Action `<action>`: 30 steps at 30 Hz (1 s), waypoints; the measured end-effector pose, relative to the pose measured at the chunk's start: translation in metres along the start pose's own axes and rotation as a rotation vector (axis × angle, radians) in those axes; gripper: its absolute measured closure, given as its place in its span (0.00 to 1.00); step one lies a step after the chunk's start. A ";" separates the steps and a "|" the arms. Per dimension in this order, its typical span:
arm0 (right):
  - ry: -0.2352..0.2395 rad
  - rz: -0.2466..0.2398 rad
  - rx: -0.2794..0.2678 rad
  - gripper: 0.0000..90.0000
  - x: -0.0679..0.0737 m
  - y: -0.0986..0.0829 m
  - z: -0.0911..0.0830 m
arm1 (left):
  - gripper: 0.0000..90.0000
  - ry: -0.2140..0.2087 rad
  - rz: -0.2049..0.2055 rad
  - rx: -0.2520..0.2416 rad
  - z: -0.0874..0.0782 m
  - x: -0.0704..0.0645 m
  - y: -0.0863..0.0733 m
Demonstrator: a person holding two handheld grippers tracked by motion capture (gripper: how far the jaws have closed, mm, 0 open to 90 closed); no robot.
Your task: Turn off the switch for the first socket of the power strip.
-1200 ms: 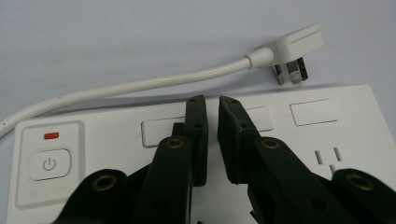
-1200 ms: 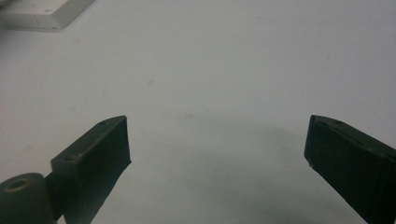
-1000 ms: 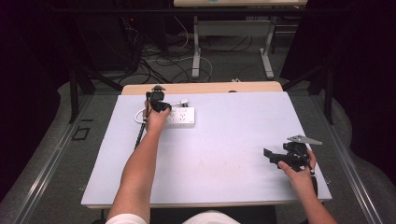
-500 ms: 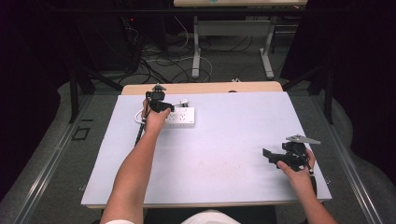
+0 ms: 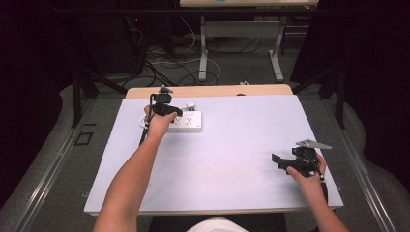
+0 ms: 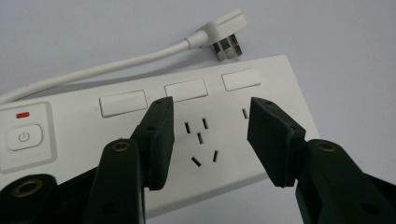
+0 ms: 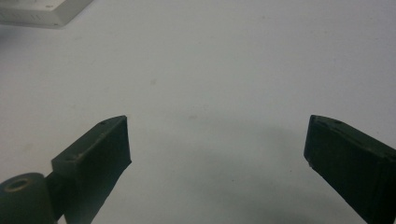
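Nearest the person, at about 4 o'clock on the white table (image 5: 232, 169), the right hand (image 5: 309, 180) holds the right gripper (image 5: 283, 163), a grey three-cornered plate on its top; its jaws stand wide apart with nothing between them, above bare tabletop. Farther off, at about 11 o'clock, the left hand (image 5: 157, 122) holds the left gripper (image 5: 175, 112) over the left part of the white power strip (image 5: 186, 122), which lies flat near the table's far edge with its length running left to right. The left gripper view resolves what the high view leaves too small: the left gripper (image 6: 210, 135), jaws moderately parted and gripping nothing, stands over one socket group (image 6: 201, 142) on the power strip (image 6: 70, 140), whether touching the face cannot be told. Three blank white rectangular tabs (image 6: 187, 89) line the strip's far edge, and a power button (image 6: 24, 136) with a red indicator (image 6: 22, 115) above it sits at 9 o'clock. No socket seen holds a plug. Beyond the strip, at about 12 o'clock, a white plug (image 6: 223, 32) lies on the table with its prongs bare, its white cord (image 6: 102, 70) curving away to 9 o'clock. The right gripper view shows the right gripper (image 7: 217, 149) spread wide over plain table surface, with a corner of the power strip (image 7: 42, 11) at about 11 o'clock. Past the table, in the high view, are a wooden ledge (image 5: 212, 91), floor cables (image 5: 164, 60) and a second table's legs (image 5: 203, 53).
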State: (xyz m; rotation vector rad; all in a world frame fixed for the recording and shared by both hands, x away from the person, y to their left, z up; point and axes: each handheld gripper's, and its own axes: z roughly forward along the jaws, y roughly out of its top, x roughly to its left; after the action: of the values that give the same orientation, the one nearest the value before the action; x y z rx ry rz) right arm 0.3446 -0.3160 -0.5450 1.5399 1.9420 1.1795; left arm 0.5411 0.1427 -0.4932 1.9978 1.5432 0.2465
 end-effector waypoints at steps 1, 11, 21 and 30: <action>0.000 0.000 -0.001 0.07 0.000 0.000 0.000 | 0.56 -0.001 0.001 0.002 -0.001 0.000 0.000; 0.001 -0.004 -0.004 0.07 0.000 0.000 -0.001 | 0.46 -0.027 -0.005 0.007 -0.010 0.006 -0.004; -0.001 -0.006 -0.003 0.08 0.001 0.001 -0.001 | 0.39 -0.002 0.012 -0.005 -0.026 0.011 -0.008; -0.003 -0.019 -0.005 0.08 0.000 0.001 -0.001 | 0.35 -0.002 0.097 -0.043 -0.041 0.007 -0.013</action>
State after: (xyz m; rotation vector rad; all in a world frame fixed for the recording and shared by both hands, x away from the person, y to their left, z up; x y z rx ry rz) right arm 0.3439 -0.3162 -0.5436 1.5166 1.9463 1.1720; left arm 0.5125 0.1652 -0.4694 2.0413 1.4290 0.3138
